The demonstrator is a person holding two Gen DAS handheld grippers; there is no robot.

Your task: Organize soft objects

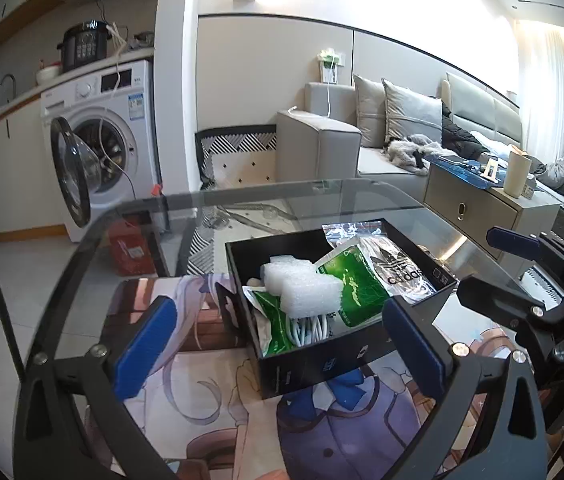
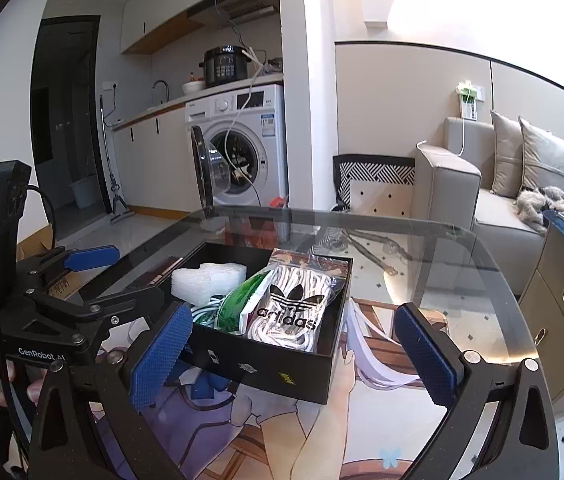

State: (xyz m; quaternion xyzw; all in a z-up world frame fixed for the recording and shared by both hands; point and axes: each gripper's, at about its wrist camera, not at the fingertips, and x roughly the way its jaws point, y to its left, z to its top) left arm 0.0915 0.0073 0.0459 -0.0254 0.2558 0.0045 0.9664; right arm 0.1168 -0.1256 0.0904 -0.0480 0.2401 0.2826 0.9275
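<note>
The table (image 1: 81, 248) is glass-topped, with a printed mat (image 1: 209, 400) laid over its near part. A black box (image 2: 282, 368) sits on the mat, close in front of both cameras.

Contents of the box, in order of bulk: a clear bag of white laces (image 2: 294, 312) with a printed logo, leaning at the right side; a white foam block (image 1: 302, 288) resting on top at the left; two green packets (image 1: 358, 284), partly buried; a coil of white cable (image 1: 306, 330) under the foam. All soft items appear to be inside the box already. None is seen loose on the mat.

The left hand-held gripper (image 1: 277, 344) is spread wide and holds nothing; it hovers before the box's near wall. The right hand-held gripper (image 2: 294, 356) is likewise wide and empty, straddling the box's near corner.

Judgement: the task appears near its end; what remains is probably settling the contents. The lace bag projects above the rim. To do this well, press on the bag's body rather than its edge, and steady the box with the other gripper so it does not slide.
</note>
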